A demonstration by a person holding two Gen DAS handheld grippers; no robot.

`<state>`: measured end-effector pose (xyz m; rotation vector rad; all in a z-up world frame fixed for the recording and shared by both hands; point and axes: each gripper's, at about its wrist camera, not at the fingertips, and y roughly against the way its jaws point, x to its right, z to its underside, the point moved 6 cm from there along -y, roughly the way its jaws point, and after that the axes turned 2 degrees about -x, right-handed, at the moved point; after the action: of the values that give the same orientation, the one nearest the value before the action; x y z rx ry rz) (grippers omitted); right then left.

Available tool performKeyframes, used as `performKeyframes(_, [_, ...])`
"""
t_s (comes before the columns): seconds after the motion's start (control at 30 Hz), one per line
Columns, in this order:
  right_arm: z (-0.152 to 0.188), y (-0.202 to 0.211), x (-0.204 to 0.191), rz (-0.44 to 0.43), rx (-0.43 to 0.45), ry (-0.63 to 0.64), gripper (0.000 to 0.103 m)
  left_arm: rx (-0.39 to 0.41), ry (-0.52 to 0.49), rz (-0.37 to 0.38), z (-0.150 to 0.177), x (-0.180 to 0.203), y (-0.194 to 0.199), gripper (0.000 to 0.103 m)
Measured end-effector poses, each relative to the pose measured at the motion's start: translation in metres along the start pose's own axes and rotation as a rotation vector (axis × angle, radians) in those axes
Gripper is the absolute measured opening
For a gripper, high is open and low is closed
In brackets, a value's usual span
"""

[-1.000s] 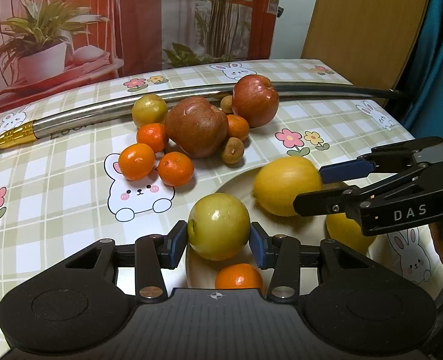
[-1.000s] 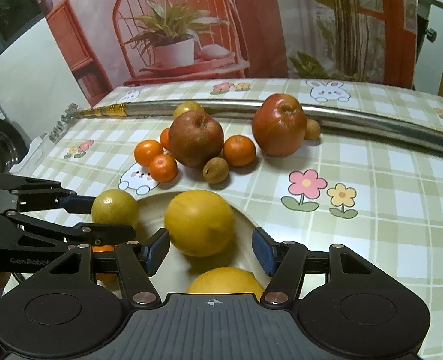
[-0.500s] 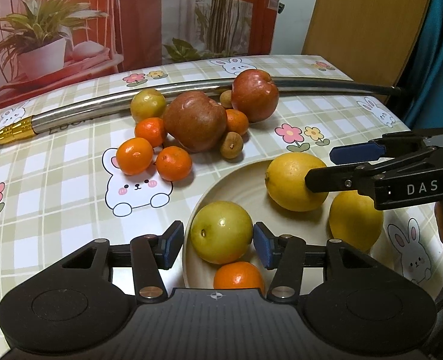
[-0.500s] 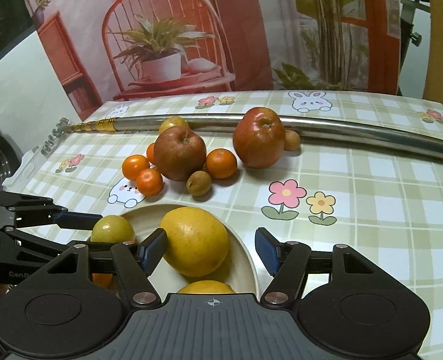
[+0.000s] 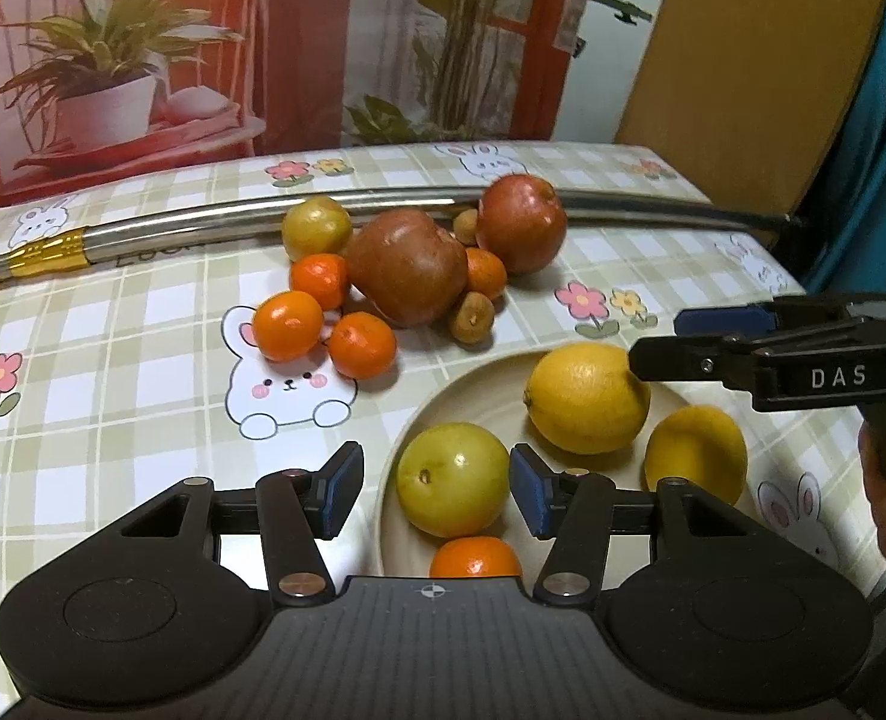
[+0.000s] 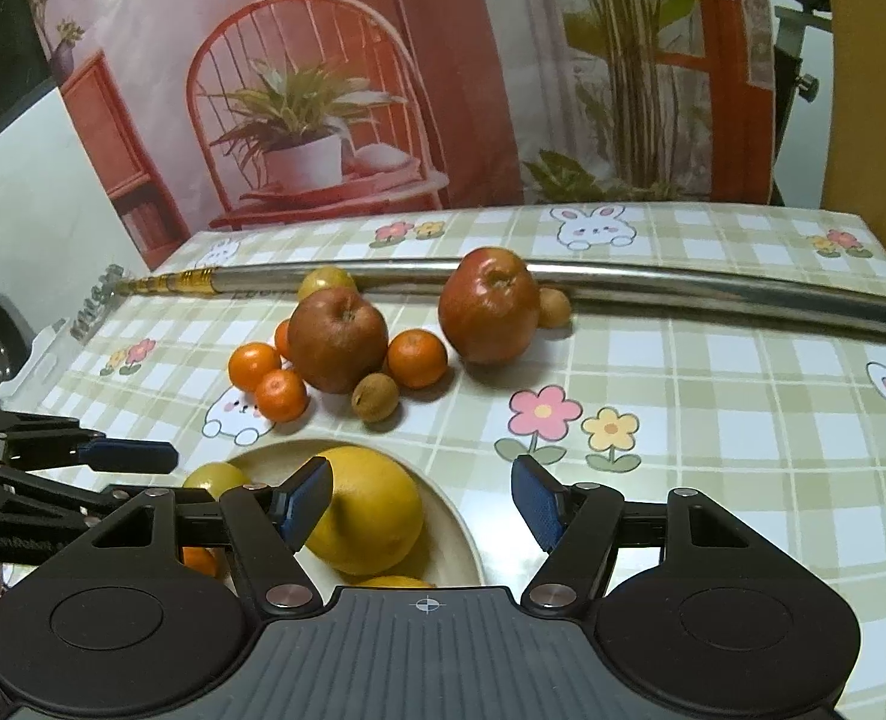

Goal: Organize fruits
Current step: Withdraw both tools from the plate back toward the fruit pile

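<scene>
Both my grippers gape empty over the plate (image 5: pixel 443 396): left gripper (image 5: pixel 434 489) astride the green fruit (image 5: pixel 451 479) there, right gripper (image 6: pixel 422 501). Next, I reckon: fetch a tangerine (image 5: pixel 362 344) beyond the plate.

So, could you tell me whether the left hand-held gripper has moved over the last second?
Yes: the left hand-held gripper opened and drew back from the yellow-green fruit, now on the plate.

five tangerines (image 5: pixel 287 324), two apples (image 5: pixel 407 264), two lemons (image 5: pixel 586 397), one plate (image 5: pixel 478 384).
</scene>
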<state>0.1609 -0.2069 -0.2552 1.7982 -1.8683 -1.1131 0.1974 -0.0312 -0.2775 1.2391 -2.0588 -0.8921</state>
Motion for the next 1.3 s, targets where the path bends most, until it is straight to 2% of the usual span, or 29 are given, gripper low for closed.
performKeyframes(0.3, [-0.016,0.016,0.017,0.034,0.057,-0.012,0.062,0.085,0.166,-0.028,-0.016,-0.040,0.025,0.056])
performKeyframes(0.5, [-0.027,0.027,0.030,0.060,0.095,-0.028,0.062,0.142,0.289,-0.088,-0.022,-0.077,0.043,0.056])
performKeyframes(0.87, [-0.049,0.031,0.034,0.077,0.117,0.020,0.062,0.231,0.397,-0.216,-0.042,-0.130,0.080,0.056])
performKeyframes(1.0, [-0.054,0.025,0.029,0.063,0.114,0.034,0.062,0.199,0.396,-0.264,-0.044,-0.136,0.077,0.054])
performKeyframes(1.13, [-0.053,0.017,0.022,0.061,0.100,0.050,0.062,0.173,0.355,-0.223,-0.043,-0.128,0.064,0.051])
performKeyframes(1.3, [-0.050,0.013,0.021,0.035,0.091,0.012,0.061,0.126,0.222,-0.158,-0.046,-0.101,0.032,0.051])
